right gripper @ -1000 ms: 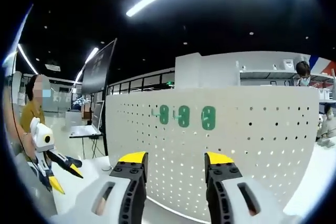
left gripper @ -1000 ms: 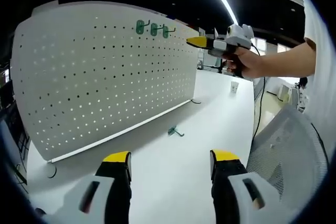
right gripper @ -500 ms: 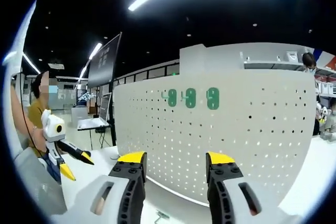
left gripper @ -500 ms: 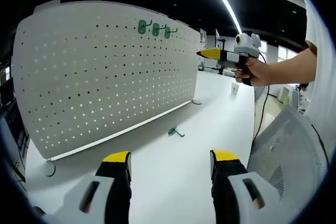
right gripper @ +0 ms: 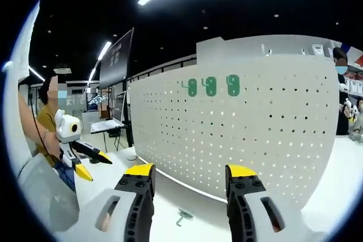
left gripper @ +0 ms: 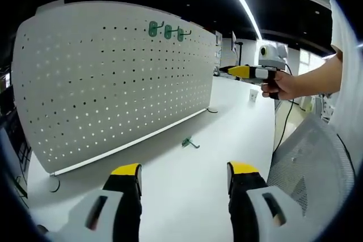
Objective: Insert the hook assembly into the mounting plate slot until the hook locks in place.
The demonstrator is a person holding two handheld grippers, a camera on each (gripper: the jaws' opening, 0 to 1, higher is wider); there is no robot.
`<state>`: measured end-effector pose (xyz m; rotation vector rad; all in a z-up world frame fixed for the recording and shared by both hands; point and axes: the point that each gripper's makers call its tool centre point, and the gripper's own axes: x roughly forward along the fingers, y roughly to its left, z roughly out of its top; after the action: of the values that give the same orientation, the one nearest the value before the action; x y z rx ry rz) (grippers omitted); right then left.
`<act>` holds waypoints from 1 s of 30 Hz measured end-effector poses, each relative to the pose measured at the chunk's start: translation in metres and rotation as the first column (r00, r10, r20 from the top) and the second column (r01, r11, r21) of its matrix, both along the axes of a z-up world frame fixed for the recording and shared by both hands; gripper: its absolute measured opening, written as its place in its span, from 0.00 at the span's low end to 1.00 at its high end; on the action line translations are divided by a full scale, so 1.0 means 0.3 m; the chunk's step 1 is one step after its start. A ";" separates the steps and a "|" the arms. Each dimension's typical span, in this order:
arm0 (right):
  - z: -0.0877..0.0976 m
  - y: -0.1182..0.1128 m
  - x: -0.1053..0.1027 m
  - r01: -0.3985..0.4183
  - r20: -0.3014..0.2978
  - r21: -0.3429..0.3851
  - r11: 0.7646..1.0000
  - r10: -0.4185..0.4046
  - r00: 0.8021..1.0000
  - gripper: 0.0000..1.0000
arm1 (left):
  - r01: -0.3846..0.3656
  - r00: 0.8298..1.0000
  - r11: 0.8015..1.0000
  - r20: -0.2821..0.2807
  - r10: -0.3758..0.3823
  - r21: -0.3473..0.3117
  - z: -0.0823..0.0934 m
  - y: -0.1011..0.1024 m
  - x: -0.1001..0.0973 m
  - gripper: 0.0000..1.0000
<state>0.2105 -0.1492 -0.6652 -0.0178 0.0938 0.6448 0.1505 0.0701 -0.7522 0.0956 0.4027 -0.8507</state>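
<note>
In the left gripper view, I am holding my left claw (left gripper: pixel 183 178) wide open and empty over the white counter (left gripper: pixel 193 179). A loose green hook (left gripper: pixel 189 142) is lying at twelve o'clock from it, near the pegboard (left gripper: pixel 113 77), where three green hooks (left gripper: pixel 165 30) are hanging. The right claw (left gripper: pixel 241 71) is hovering at two o'clock; I cannot tell its gap here. In the right gripper view, the right claw (right gripper: pixel 188 178) is gaping, empty, above the hook (right gripper: pixel 182 216); the left claw (right gripper: pixel 93 164), at nine o'clock, is standing parted.

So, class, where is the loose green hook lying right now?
In the left gripper view the loose green hook lies flat on the white table, just in front of the pegboard's bottom edge, apart from both grippers.
</note>
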 end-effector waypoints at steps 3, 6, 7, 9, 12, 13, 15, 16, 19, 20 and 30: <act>-0.020 0.000 -0.021 -0.010 -0.016 -0.015 1.000 0.010 1.000 0.50 | 0.002 1.000 1.000 -0.002 -0.002 0.002 -0.003 -0.001 -0.001 0.63; -0.041 0.000 -0.045 -0.021 -0.031 -0.022 1.000 0.020 0.999 0.50 | 0.005 1.000 1.000 -0.002 -0.005 0.003 -0.005 -0.003 -0.003 0.63; -0.047 -0.002 -0.049 -0.021 -0.036 -0.025 0.999 0.020 0.999 0.51 | 0.006 1.000 1.000 -0.002 -0.006 0.003 -0.007 -0.003 -0.004 0.63; -0.064 -0.004 -0.059 -0.021 -0.051 -0.029 0.999 0.019 0.998 0.51 | 0.008 1.000 1.000 -0.002 -0.008 0.004 -0.008 -0.004 -0.006 0.63; -0.079 -0.008 -0.069 -0.016 -0.060 -0.034 0.999 0.014 0.998 0.52 | 0.008 1.000 1.000 -0.004 -0.008 0.006 -0.012 -0.003 -0.005 0.63; -0.083 -0.006 -0.073 -0.019 -0.067 -0.031 0.999 0.017 0.998 0.53 | 0.007 1.000 1.000 -0.005 -0.007 0.006 -0.012 -0.002 -0.004 0.63; -0.096 -0.002 -0.083 -0.024 -0.077 -0.042 0.999 0.021 0.997 0.54 | 0.008 1.000 1.000 -0.005 -0.008 0.007 -0.011 -0.002 -0.004 0.64; -0.106 0.000 -0.087 -0.028 -0.089 -0.048 0.998 0.023 0.996 0.55 | 0.009 1.000 1.000 -0.005 -0.009 0.008 -0.011 -0.002 -0.004 0.64; -0.130 0.001 -0.103 -0.035 -0.108 -0.054 0.998 0.029 0.994 0.58 | 0.009 1.000 1.000 -0.005 -0.009 0.007 -0.012 -0.001 -0.003 0.64; -0.134 0.001 -0.108 -0.037 -0.113 -0.052 0.998 0.031 0.993 0.58 | 0.010 1.000 1.000 -0.005 -0.009 0.009 -0.014 0.000 -0.002 0.64; -0.196 -0.024 -0.154 -0.029 -0.179 -0.055 0.998 0.019 0.984 0.65 | 0.011 1.000 1.000 -0.013 -0.011 0.012 -0.028 0.003 0.000 0.64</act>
<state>0.1643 -0.1566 -0.7241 -0.0169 0.2853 0.6671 0.1504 0.0710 -0.7605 0.1039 0.4202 -0.8604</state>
